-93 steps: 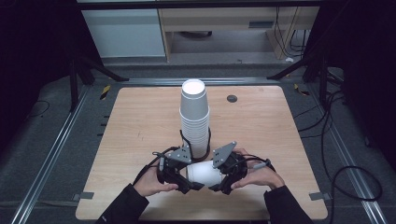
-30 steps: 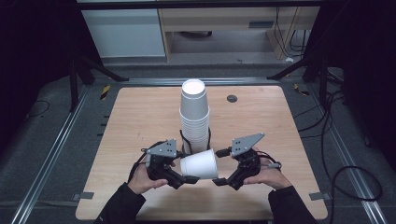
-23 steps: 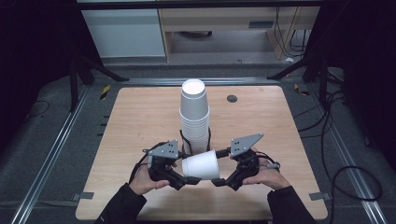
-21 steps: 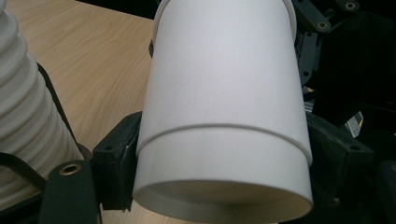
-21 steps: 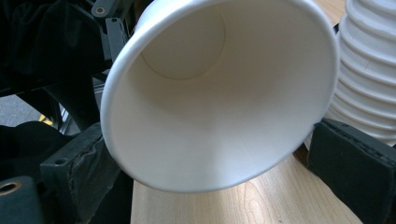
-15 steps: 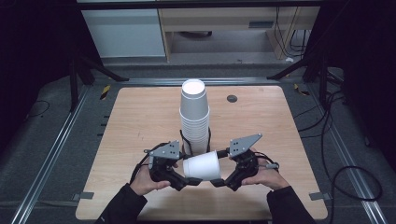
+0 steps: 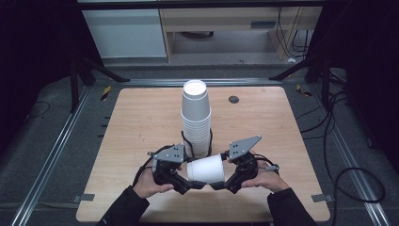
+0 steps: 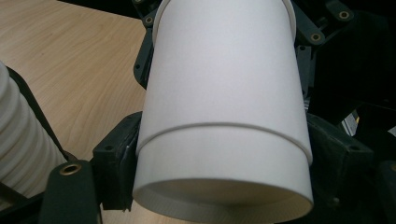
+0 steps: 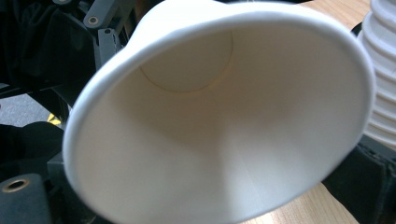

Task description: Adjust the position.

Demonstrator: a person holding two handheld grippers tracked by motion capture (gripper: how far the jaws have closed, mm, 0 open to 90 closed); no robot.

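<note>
Two hand-held grippers share one white paper cup, lying on its side above the light wooden table at about 6 o'clock from the tall stack of white paper cups. The left gripper clamps the cup's narrow base end; in the left gripper view a seam suggests two nested cups. The right gripper pinches the rim end, squashed oval. Risks, as judged: a harder pinch creases the rim; an uneven pull slips one grip, dropping the cup or knocking the stack.
</note>
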